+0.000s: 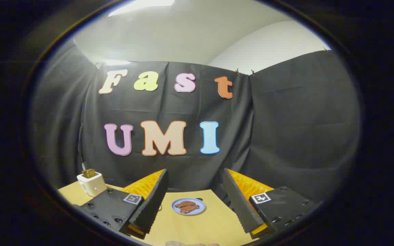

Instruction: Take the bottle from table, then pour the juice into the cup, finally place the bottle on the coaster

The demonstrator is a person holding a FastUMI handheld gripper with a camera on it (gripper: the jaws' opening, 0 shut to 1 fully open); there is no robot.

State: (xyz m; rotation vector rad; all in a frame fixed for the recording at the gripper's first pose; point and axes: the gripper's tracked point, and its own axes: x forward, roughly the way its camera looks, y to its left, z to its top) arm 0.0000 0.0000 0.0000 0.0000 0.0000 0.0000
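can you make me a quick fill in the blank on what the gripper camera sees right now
1. The gripper, with two black fingers, stands ____ with nothing between them.
2. The small round blue plate lies on the yellow table ____ the fingers.
3. On the plate lie two ____ pieces of food.
4. A slice of toast sits in the white ____.

Missing words: open; between; brown; toaster

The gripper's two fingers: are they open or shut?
Open: the gripper has its fingers spread wide apart, holding nothing; a blue plate shows between them.
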